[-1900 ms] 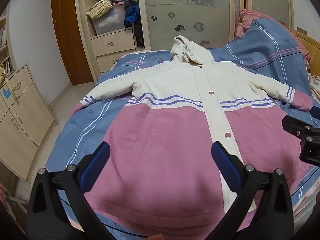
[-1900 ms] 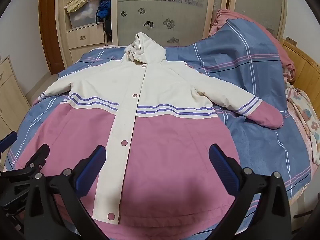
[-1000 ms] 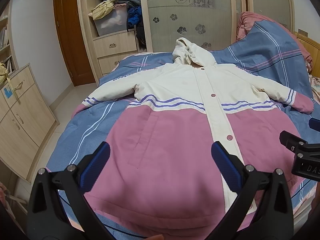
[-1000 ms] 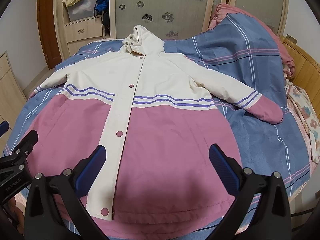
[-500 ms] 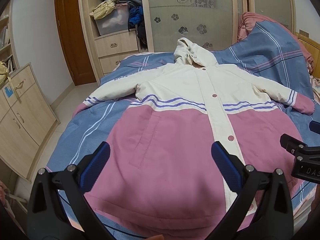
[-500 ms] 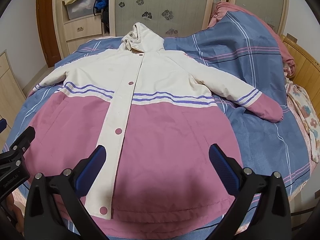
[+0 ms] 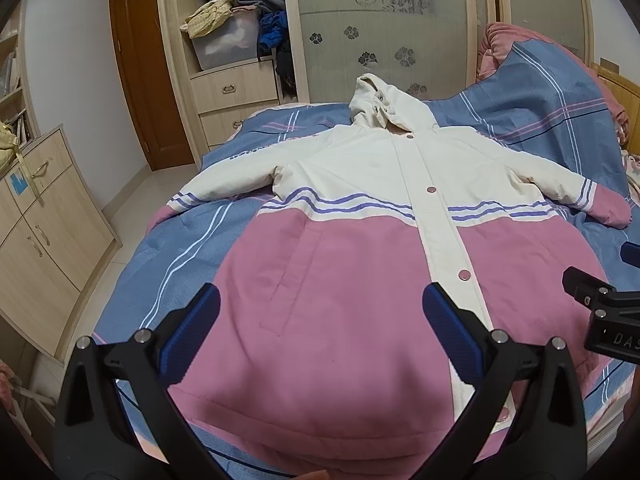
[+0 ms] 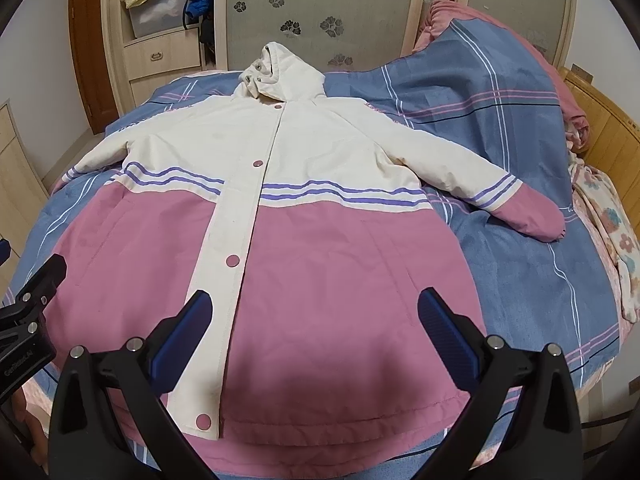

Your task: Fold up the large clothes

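A large hooded jacket (image 7: 360, 280), cream on top and pink below with purple stripes, lies face up and spread flat on the bed, sleeves out to both sides; it also shows in the right wrist view (image 8: 312, 264). My left gripper (image 7: 320, 332) is open and empty, hovering above the hem's left half. My right gripper (image 8: 314, 332) is open and empty above the hem's right half. The right sleeve cuff (image 8: 528, 216) rests on the blue bedcover. The hood (image 8: 280, 72) points to the wardrobe.
The bed carries a blue plaid cover (image 8: 520, 272), bunched up high at the back right (image 7: 560, 92). A wardrobe with drawers (image 7: 236, 92) stands behind, a wooden cabinet (image 7: 44, 220) at the left, a wooden bed frame (image 8: 612, 136) at the right.
Both grippers drifted slightly forward over the hem, so the jacket sits a little lower in view. Both stayed open; the jacket has not moved.
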{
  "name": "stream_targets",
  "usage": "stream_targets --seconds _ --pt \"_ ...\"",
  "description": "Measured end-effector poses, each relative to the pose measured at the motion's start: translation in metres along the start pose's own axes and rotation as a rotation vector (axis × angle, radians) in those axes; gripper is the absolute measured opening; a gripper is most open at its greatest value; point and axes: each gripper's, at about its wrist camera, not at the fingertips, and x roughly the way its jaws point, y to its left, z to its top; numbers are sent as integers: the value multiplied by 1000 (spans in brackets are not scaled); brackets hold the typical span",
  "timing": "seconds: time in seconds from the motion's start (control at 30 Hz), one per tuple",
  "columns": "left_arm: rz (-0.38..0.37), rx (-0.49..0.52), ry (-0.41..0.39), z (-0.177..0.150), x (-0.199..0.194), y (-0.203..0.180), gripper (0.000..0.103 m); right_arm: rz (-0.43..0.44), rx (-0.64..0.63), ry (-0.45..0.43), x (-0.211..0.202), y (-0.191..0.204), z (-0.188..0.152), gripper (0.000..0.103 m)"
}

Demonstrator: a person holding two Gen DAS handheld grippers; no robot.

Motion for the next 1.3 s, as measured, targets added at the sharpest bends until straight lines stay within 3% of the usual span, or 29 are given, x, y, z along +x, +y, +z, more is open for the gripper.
stream_targets --seconds 1.3 --pt "-18 4 -5 -1 1 -3 101 1 4 4 1 -1 -1 102"
